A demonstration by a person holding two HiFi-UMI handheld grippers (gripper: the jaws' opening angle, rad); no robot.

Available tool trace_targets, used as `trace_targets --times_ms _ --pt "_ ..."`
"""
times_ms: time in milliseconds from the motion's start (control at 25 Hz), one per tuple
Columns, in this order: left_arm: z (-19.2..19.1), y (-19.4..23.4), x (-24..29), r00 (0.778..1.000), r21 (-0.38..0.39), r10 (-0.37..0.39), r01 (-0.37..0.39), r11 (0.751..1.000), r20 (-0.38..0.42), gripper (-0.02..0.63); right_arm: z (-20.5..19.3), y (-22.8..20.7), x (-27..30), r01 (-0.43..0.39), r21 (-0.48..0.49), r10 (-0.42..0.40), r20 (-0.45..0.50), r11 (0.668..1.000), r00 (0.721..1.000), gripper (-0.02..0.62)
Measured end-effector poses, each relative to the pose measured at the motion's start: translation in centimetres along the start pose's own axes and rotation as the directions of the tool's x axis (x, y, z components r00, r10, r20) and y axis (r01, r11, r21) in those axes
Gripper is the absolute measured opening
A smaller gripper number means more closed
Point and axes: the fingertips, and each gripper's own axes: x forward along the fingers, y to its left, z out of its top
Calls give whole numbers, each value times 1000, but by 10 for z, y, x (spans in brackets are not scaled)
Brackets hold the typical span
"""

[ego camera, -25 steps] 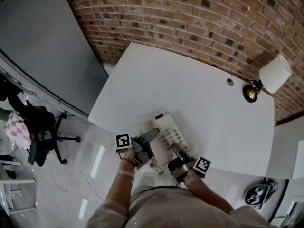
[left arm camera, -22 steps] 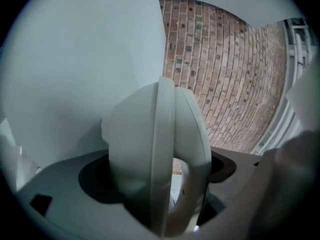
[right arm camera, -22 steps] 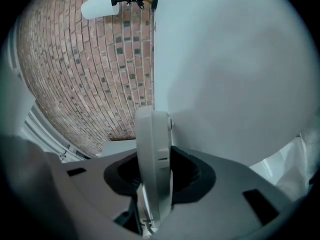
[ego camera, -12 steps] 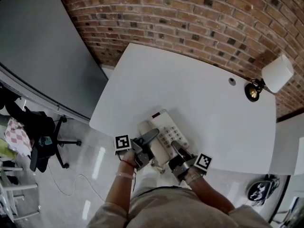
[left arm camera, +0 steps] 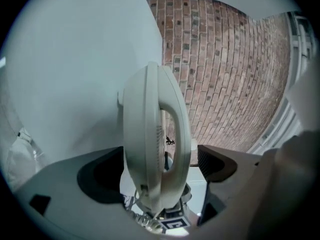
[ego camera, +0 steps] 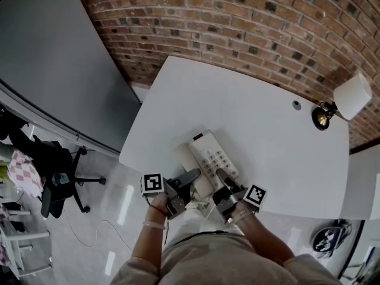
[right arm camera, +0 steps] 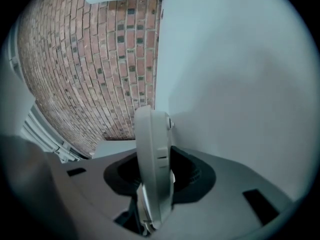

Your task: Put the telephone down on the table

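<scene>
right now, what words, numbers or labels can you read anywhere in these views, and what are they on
No text can be read.
Telephone keys: markings too small to read in the head view.
Small dark mark seen past the handset in the left gripper view: blurred, unreadable.
Left marker cube and right marker cube: black-and-white square patterns, no words.

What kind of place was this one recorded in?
Probably an office or a similar workroom: a wheeled office chair on the floor, a white table with a lamp against a brick wall, and a desk telephone.
</scene>
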Motion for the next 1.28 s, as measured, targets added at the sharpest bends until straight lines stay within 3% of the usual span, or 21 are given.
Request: trace_targets --times_ms 120,240,400,440,480,600,640,800,840,880,1040,1200,1280 --pt "0 2 -15 998 79 42 -39 996 -40 453 4 3 15 -5 4 5 15 1000 1000 144" --pt "8 1 -31 994 164 108 -103 981 -24 451 9 6 31 -5 -3 5 29 1000 1000 144" --pt "25 -6 -50 986 288 166 -168 943 32 445 12 10 53 5 -8 -5 44 1000 999 143" --pt "31 -8 -54 982 325 177 -186 927 57 429 13 11 58 9 -10 -8 46 1000 999 143" --pt "37 -11 -59 977 364 193 -214 906 93 371 13 12 64 11 -12 -11 47 1000 999 144" --pt "56 -22 -73 950 501 222 -305 810 221 53 12 15 78 29 -20 -28 53 999 998 144" --pt "59 -29 -76 944 563 213 -321 762 251 5 12 16 83 36 -25 -34 56 999 998 144" --pt "57 -49 -76 931 793 236 -360 491 278 5 10 22 106 30 -39 -27 65 999 998 144" --pt "56 -50 -75 927 817 252 -366 446 278 5 9 22 111 41 -41 -38 68 998 997 144" --pt "55 -50 -75 925 827 260 -367 425 277 5 8 22 114 59 -43 -56 72 997 996 144" --pt "53 -55 -76 941 828 220 -332 453 257 5 5 20 122 131 -63 -127 66 989 990 152" --pt "52 -57 -77 945 835 197 -325 444 262 5 4 17 126 164 -79 -159 64 983 985 164" --pt "51 -57 -81 945 830 189 -325 454 266 5 4 15 126 194 -97 -188 73 976 980 170"
